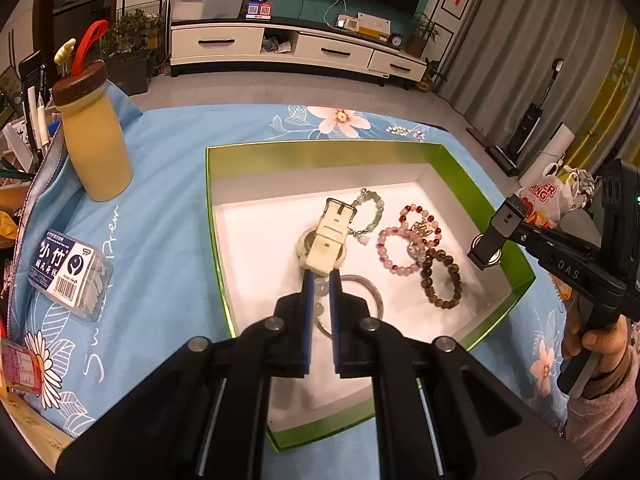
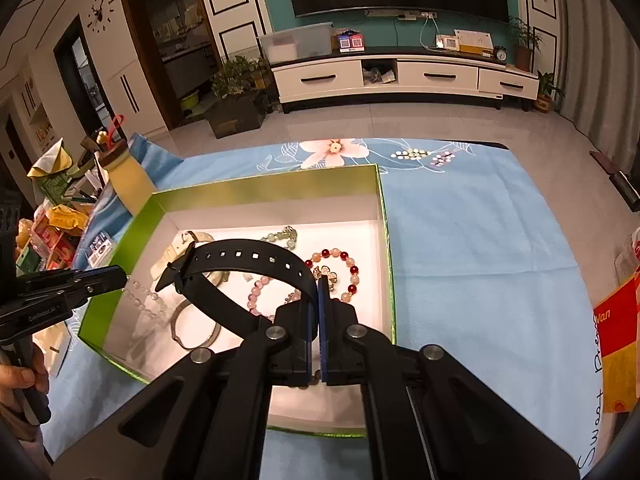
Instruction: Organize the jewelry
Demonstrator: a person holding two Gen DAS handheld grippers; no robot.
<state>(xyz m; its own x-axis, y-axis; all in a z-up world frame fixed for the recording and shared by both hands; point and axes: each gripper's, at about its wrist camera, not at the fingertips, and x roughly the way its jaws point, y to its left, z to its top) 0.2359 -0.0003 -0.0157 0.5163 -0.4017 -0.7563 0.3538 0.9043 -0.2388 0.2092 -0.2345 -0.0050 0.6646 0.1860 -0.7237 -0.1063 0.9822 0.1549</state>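
Observation:
A green box (image 1: 472, 176) with a white floor sits on the blue cloth. In it lie a cream watch (image 1: 330, 236), a green bead bracelet (image 1: 370, 210), a pink bead bracelet (image 1: 394, 248), a dark bead bracelet (image 1: 442, 280) and a metal bangle (image 1: 370, 292). My left gripper (image 1: 321, 280) is shut on a clear bead bracelet (image 2: 146, 298) that hangs over the box. My right gripper (image 2: 319, 290) is shut on a black watch (image 2: 240, 262), held over the box's right side; it also shows in the left wrist view (image 1: 490, 240).
A yellow bottle (image 1: 94, 144) with a brown lid stands left of the box. A clear plastic case (image 1: 70, 276) lies at the front left. Clutter lines the table's left edge. An orange packet (image 2: 618, 352) lies at the right.

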